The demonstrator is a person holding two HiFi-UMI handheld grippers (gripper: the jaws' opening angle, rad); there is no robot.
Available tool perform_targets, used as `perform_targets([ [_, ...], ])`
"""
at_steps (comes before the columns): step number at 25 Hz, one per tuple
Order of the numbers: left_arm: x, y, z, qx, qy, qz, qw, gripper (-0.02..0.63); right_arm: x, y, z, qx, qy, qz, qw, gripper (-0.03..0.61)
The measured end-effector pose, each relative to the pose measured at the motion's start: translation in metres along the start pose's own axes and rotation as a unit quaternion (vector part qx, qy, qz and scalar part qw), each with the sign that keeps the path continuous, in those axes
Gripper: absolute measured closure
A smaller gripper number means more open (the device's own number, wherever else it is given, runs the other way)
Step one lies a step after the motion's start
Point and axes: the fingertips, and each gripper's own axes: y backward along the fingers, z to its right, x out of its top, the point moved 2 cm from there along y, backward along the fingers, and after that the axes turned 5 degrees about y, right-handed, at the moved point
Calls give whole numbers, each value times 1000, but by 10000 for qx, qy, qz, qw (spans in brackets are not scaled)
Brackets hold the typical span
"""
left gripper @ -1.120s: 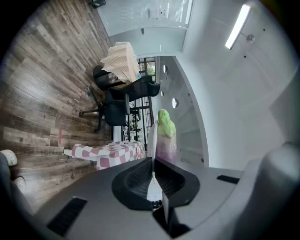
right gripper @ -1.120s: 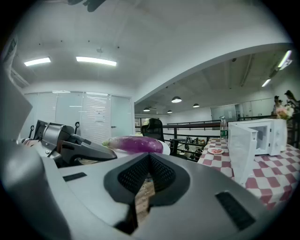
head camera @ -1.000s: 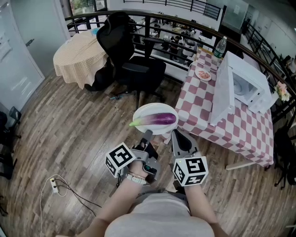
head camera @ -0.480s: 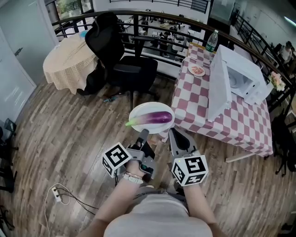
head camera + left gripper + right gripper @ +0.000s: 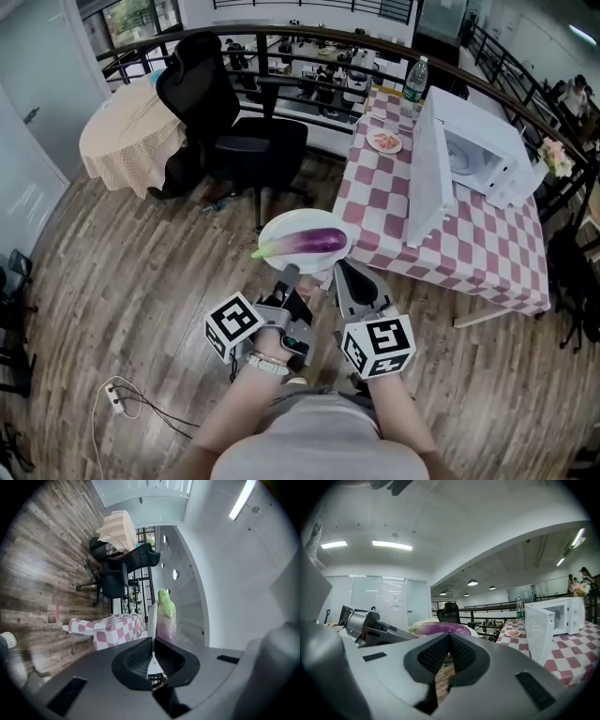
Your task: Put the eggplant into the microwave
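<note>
A purple eggplant [image 5: 312, 242] with a green stem lies on a white plate [image 5: 278, 226] held above the wooden floor. My left gripper [image 5: 290, 273] is shut on the plate's near rim, and the rim shows as a thin white edge [image 5: 152, 620] between its jaws. My right gripper [image 5: 339, 271] is shut on the same rim, further right. The eggplant [image 5: 440, 628] sits just beyond its closed jaws. The white microwave [image 5: 486, 157] stands on the checkered table [image 5: 469, 253], ahead and to the right, with its door [image 5: 427, 183] swung open.
A black office chair [image 5: 234, 131] and a round table with a beige cloth [image 5: 127, 136] stand ahead on the left. A bottle [image 5: 418, 80] and a small plate of food [image 5: 384, 142] sit at the table's far end. A power strip with its cable [image 5: 117, 398] lies on the floor.
Both grippers have carried the plate and eggplant a little closer to the checkered table. Their hold on the rim is unchanged.
</note>
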Motion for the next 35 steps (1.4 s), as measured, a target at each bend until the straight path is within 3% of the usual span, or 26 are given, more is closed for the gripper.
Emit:
perform_targets([
  [26,-171,-107,4,-180,158,-111,9997,597,-29,89,180,-105,21,-132,9999,554],
  [35,-247,-145,2,-151,243,-263,9992,597,-41,125,249,-206,88,-215,9995,554],
])
